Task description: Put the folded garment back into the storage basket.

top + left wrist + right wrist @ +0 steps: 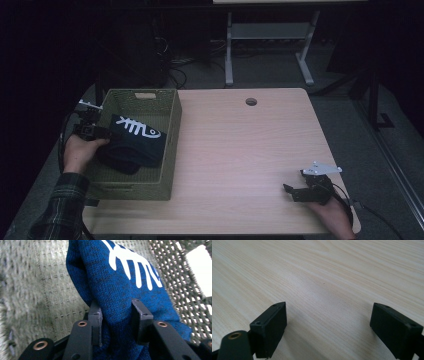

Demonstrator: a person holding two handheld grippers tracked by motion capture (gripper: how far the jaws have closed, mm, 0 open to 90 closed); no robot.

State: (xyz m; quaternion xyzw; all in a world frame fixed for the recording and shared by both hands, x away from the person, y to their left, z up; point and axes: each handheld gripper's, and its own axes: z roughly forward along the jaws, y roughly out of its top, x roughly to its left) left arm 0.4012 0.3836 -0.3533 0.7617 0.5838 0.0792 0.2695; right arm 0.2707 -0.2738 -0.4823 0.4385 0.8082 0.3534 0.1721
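A dark blue knitted garment (135, 140) with a white fishbone print lies inside the olive woven basket (172, 145) at the table's left. My left gripper (100, 133) reaches over the basket's left wall and is shut on a fold of that blue garment (125, 290), which bulges between its two black jaws. The basket's woven floor (45, 290) shows behind the cloth. My right gripper (291, 192) rests near the table's front right corner, open, with bare wood (327, 290) between its fingers.
The pale wooden table (240, 150) has a round cable hole (251, 102) near its far edge. A white desk frame (270, 45) stands on the floor beyond. Cables trail off both grippers at the table's sides.
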